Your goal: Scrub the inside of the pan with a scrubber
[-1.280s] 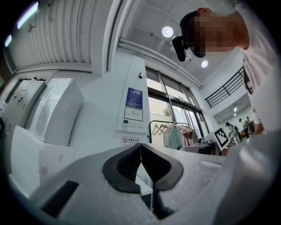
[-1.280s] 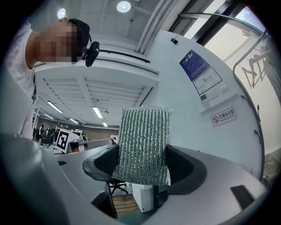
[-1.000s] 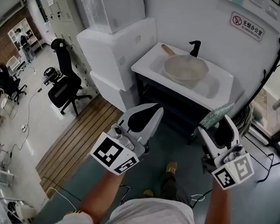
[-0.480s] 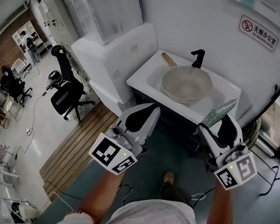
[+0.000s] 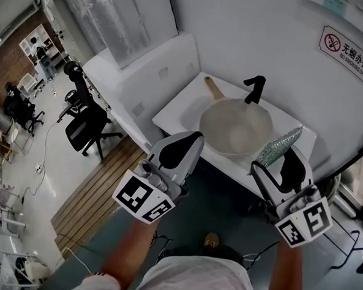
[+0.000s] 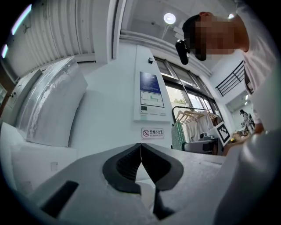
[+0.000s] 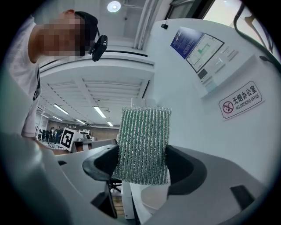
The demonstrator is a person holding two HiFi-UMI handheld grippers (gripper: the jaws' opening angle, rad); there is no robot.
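Pan (image 5: pixel 234 127) is seated in the white sink (image 5: pixel 174 113), about mid-basin. Its wooden handle (image 5: pixel 212 87) is pointed at the back left corner. A black faucet (image 5: pixel 255 89) is mounted at the back edge, just behind the pan rim. Left gripper (image 6: pixel 140 154): the fingers are pressed together and nothing is held. Right gripper (image 7: pixel 142 163): the fingers are clamped on a green mesh scrubber (image 7: pixel 144 143), which is held upright and projects past the tips. Both grippers are held on the near side of the sink, apart from the pan.
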